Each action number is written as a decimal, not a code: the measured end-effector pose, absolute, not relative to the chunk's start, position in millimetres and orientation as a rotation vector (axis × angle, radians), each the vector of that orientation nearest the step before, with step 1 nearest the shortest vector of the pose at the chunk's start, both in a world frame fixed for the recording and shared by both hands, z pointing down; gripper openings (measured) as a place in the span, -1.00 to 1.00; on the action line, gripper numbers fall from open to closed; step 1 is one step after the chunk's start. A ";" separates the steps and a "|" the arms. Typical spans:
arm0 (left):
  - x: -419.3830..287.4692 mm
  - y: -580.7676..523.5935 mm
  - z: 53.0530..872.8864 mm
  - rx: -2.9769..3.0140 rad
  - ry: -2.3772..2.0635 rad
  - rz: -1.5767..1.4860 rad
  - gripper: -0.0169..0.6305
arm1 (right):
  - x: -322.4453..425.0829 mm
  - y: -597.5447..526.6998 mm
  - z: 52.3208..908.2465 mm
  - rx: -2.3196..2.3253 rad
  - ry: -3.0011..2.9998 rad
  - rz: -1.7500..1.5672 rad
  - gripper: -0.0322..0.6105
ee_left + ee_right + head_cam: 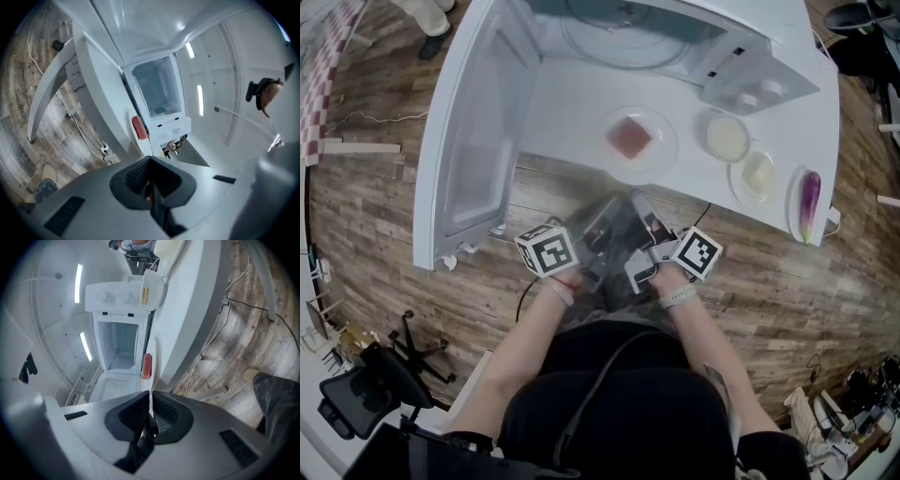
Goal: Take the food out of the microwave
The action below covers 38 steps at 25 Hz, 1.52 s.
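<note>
A: The food (pixel 629 138) is seen on its plate (pixel 662 159), set out on the white table (pixel 572 112) at upper centre, just below the open microwave (pixel 609 42).

B: The plate's near rim is pinched by the right claw (pixel 151 394). The left claw (pixel 150 159) is clamped shut on nothing. 1 eggplant (pixel 809 202) is spotted far right.

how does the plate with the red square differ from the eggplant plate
The pale round centre plate holds a flat reddish-brown square slab, the pale right-hand plate a long purple eggplant. The centre plate sits before the open white microwave; the right-hand plate is at the white table's right edge. The slab leaves a wide bare rim; the eggplant nearly spans its plate. Both sit outside it.
</note>
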<state>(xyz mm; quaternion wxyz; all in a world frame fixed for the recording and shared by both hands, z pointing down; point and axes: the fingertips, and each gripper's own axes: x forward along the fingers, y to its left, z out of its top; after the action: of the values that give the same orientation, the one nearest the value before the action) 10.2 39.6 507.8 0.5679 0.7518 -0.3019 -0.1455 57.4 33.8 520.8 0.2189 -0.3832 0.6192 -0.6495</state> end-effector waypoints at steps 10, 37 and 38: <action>11.8 39.7 494.9 1.904 -0.758 -0.266 -0.92 | 57.1 39.4 504.5 -1.100 1.934 -1.681 -0.79; 13.6 41.1 437.2 2.195 -0.870 -0.195 -0.92 | 53.3 50.3 420.5 -1.280 2.771 -0.803 -0.84; 14.1 42.3 435.3 2.207 -0.873 -0.190 -0.91 | 52.7 52.2 418.4 -1.281 2.779 -0.786 -0.84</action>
<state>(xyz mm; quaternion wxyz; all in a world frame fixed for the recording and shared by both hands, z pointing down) 14.1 42.3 435.3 0.3713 0.8606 -0.3405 -0.0742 52.7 52.2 418.4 -0.0087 -0.4055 0.8795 -0.2489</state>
